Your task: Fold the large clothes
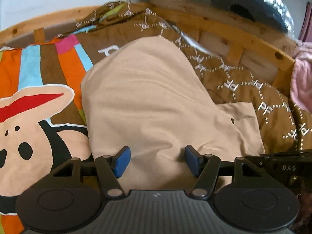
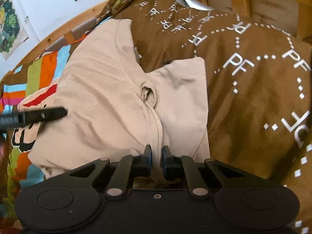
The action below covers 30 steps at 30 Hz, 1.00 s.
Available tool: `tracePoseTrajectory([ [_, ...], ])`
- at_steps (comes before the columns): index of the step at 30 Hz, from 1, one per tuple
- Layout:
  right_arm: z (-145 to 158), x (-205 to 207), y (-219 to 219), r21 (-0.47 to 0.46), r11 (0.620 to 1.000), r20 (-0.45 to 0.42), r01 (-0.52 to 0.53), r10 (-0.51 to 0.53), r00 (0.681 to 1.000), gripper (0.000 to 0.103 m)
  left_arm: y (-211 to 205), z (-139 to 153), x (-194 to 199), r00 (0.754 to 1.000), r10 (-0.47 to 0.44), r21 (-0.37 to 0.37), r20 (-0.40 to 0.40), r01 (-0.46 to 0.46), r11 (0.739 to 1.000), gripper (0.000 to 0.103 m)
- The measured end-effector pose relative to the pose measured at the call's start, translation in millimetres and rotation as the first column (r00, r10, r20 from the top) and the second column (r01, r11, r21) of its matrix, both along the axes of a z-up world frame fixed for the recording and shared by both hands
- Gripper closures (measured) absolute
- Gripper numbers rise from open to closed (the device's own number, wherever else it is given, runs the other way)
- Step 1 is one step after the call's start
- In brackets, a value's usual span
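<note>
A large beige garment [image 1: 148, 97] lies spread on the bed, running away from me. My left gripper [image 1: 156, 160] is open, its blue pads wide apart over the garment's near edge, with nothing between them. In the right wrist view the same garment [image 2: 101, 89] shows a seam and a bunched fold at its middle. My right gripper [image 2: 157, 159] is shut on a ridge of the beige cloth at the near edge. The left gripper's black finger [image 2: 44, 115] shows at the left over the cloth.
The bed carries a colourful cartoon cover [image 1: 35, 105] at left and a brown "PF" printed duvet [image 2: 253, 89] bunched at right. A wooden bed frame [image 1: 224, 29] runs behind. A pink cloth [image 1: 302, 78] hangs at far right. Wall posters [image 2: 9, 25] are at the back.
</note>
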State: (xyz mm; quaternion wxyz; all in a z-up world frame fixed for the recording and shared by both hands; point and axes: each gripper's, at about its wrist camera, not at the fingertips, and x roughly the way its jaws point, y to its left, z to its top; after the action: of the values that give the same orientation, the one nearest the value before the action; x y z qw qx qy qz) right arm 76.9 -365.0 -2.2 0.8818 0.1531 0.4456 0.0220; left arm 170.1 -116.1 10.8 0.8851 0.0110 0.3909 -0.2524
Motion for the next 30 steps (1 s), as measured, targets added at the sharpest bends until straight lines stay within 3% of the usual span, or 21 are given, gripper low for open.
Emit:
tracePoseTrajectory([
  [4, 7.4, -10.1, -8.7, 0.025, 0.999, 0.064, 0.040, -0.042, 0.997, 0.085, 31.8, 9.5, -10.2, 0.999, 0.040, -0.197, 0.005, -0.038, 0.980, 0.038],
  [6, 23.0, -15.4, -9.5, 0.007, 0.998, 0.139, 0.056, -0.056, 0.989, 0.080, 42.4, 18.3, -16.7, 0.997, 0.025, -0.251, 0.071, -0.007, 0.968, 0.038],
  [10, 59.8, 5.0, -3.5, -0.059, 0.998, 0.294, 0.021, -0.003, 0.956, 0.077, 41.2, 31.1, -21.9, 0.979, -0.089, -0.231, 0.182, 0.131, 0.964, 0.038],
  [12, 79.5, 33.4, 2.0, -0.094, 0.994, 0.329, -0.060, 0.088, 0.940, 0.077, 31.9, 28.1, -16.8, 0.974, -0.159, -0.193, 0.160, 0.189, 0.963, 0.039],
  [14, 101.2, 68.0, 12.7, -0.188, 0.976, 0.319, -0.113, 0.170, 0.932, 0.076, 25.1, 18.4, -9.8, 0.966, -0.232, -0.200, 0.110, 0.250, 0.947, 0.039],
  [18, 130.8, 125.6, 23.8, -0.127, 0.969, 0.325, -0.214, 0.245, 0.913, 0.075, 22.6, 4.2, 0.9, 0.955, -0.293, -0.219, 0.041, 0.295, 0.930, 0.039],
  [21, 132.5, 161.0, 55.8, -0.184, 0.917, 0.326, -0.353, 0.396, 0.859, 0.065, 27.0, -2.0, 8.4, 0.952, -0.307, -0.252, -0.016, 0.293, 0.922, 0.040],
  [25, 114.2, 191.2, 103.3, -0.212, 0.812, 0.287, -0.543, 0.583, 0.760, 0.066, 32.4, -7.5, 5.9, 0.946, -0.321, -0.247, -0.036, 0.303, 0.920, 0.041],
  [27, 95.3, 201.8, 126.3, -0.319, 0.748, 0.210, -0.581, 0.654, 0.727, 0.070, 30.6, -9.4, 2.1, 0.944, -0.327, -0.231, -0.032, 0.312, 0.922, 0.041],
  [29, 73.3, 209.0, 135.7, -0.410, 0.711, 0.128, -0.571, 0.665, 0.736, 0.072, 28.1, -11.4, -1.4, 0.941, -0.337, -0.211, -0.028, 0.324, 0.922, 0.041],
  [30, 61.0, 212.1, 131.7, -0.420, 0.715, 0.104, -0.559, 0.650, 0.753, 0.072, 27.2, -12.6, -2.1, 0.939, -0.342, -0.204, -0.030, 0.329, 0.922, 0.041],
])
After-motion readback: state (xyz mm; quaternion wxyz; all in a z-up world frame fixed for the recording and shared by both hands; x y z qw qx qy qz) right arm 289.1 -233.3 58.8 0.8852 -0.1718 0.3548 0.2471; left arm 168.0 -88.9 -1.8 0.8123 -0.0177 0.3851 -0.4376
